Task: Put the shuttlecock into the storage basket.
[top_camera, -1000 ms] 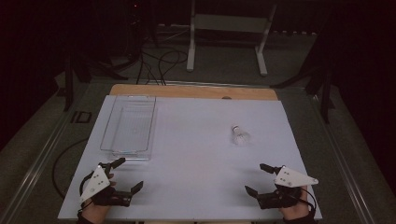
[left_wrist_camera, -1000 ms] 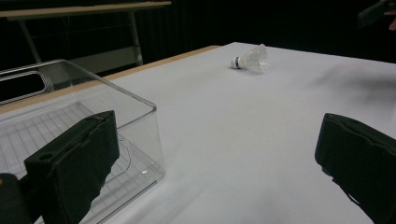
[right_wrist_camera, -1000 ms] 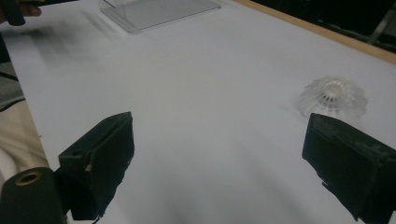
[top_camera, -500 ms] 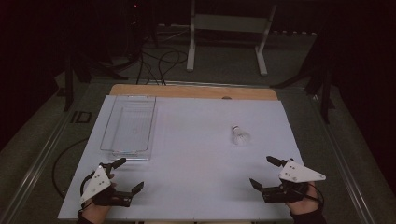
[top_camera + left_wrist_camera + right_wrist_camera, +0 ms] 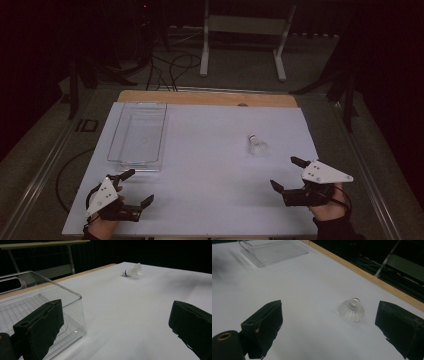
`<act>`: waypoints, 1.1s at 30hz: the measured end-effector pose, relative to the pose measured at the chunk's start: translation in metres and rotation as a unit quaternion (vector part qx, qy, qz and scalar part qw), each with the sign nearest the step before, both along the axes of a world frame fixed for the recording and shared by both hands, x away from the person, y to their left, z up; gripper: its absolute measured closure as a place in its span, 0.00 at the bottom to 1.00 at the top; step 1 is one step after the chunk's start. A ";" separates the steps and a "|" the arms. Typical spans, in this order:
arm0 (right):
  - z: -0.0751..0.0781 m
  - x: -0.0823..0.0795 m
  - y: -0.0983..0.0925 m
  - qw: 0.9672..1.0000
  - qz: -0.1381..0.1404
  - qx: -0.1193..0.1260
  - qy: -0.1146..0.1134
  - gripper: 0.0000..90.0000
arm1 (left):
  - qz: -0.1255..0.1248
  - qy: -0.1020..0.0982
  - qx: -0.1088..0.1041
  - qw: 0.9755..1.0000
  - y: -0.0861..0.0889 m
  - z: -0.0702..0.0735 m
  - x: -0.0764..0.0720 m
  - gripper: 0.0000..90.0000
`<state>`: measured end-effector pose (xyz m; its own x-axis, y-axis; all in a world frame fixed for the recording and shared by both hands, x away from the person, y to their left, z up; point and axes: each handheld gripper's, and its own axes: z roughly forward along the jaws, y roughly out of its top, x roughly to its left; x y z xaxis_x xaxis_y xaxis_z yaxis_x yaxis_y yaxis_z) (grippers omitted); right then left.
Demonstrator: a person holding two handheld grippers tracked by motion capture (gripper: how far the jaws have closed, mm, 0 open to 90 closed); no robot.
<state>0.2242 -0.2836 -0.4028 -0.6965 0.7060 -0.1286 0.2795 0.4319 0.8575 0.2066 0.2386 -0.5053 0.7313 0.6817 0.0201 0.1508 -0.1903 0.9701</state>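
Observation:
A white shuttlecock [image 5: 257, 145] lies on its side on the white table sheet [image 5: 215, 165], right of centre. In the right gripper view the shuttlecock [image 5: 352, 310] sits ahead, between the wide-apart jaws but farther off. My right gripper [image 5: 290, 175] is open near the front right, a short way in front of the shuttlecock. A clear plastic bin [image 5: 138, 135] stands at the left, empty. My left gripper [image 5: 135, 187] is open near the front left corner, just in front of the bin. The left gripper view has the bin [image 5: 37, 307] close at its left and the shuttlecock [image 5: 132, 271] far off.
A wooden strip [image 5: 207, 98] runs along the table's far edge. Behind the table stand a metal frame [image 5: 242, 30] and cables [image 5: 170, 65] on the dark floor. A rail [image 5: 45, 170] lines the left side.
My right gripper has shifted right and slightly forward toward the shuttlecock, staying open. The left gripper has barely moved.

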 end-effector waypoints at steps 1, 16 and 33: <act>0.001 0.001 0.000 1.000 -0.003 0.000 -0.002 0.08 | 0.000 0.000 0.000 1.000 0.000 0.000 0.000 0.01; 0.009 0.024 -0.002 0.998 -0.061 0.003 0.015 0.08 | -0.003 0.002 -0.001 1.000 0.000 0.000 0.000 0.01; 0.013 0.068 -0.004 0.993 -0.115 -0.005 0.031 0.08 | -0.004 0.005 -0.005 1.000 0.000 0.000 0.000 0.01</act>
